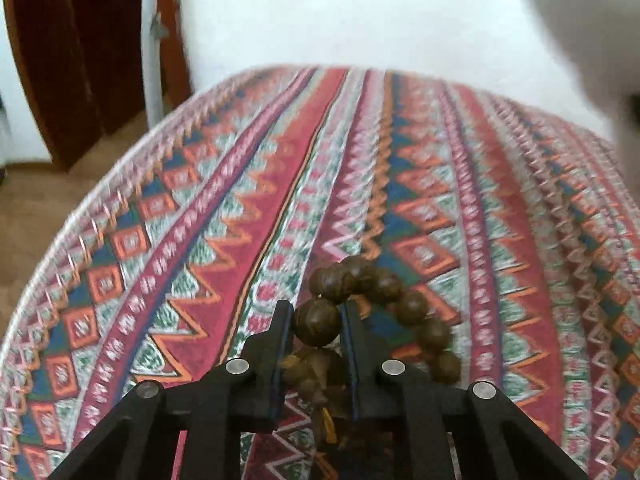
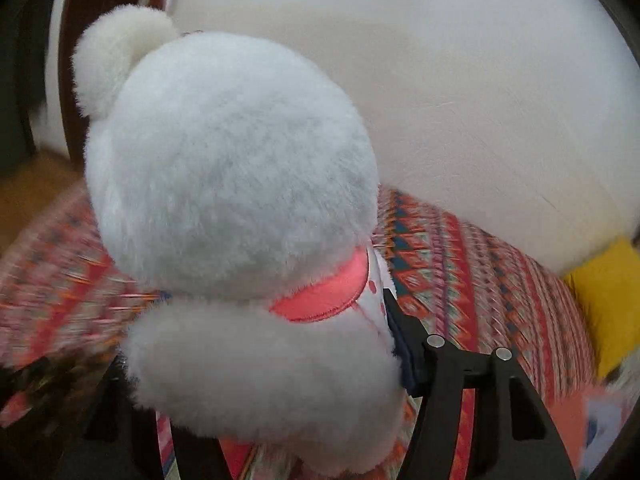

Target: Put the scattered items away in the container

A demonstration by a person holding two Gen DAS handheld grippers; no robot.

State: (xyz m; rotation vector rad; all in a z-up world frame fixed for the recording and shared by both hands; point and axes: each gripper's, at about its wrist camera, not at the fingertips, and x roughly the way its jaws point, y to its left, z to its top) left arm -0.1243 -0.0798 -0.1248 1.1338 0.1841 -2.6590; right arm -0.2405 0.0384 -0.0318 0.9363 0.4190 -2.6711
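In the left wrist view my left gripper [image 1: 314, 312] is shut on a bracelet of large brown wooden beads [image 1: 372, 284]; one bead is pinched between the fingertips [image 1: 282, 320] and the rest of the loop hangs to the right over the patterned cloth [image 1: 200, 220]. In the right wrist view my right gripper [image 2: 260, 320] is shut on a white plush bear [image 2: 232, 168] with a pink collar [image 2: 320, 296]; the bear fills the view and hides the left finger. A blurred white shape, possibly the bear [image 1: 592, 20], shows at the upper right of the left wrist view. No container is in view.
The striped, zigzag-patterned tablecloth [image 2: 460, 280] covers the table up to a white wall. A dark wooden door [image 1: 80, 52] and white pole [image 1: 152, 40] stand at the far left, with brown floor below. A yellow object [image 2: 604, 300] lies at the table's right edge.
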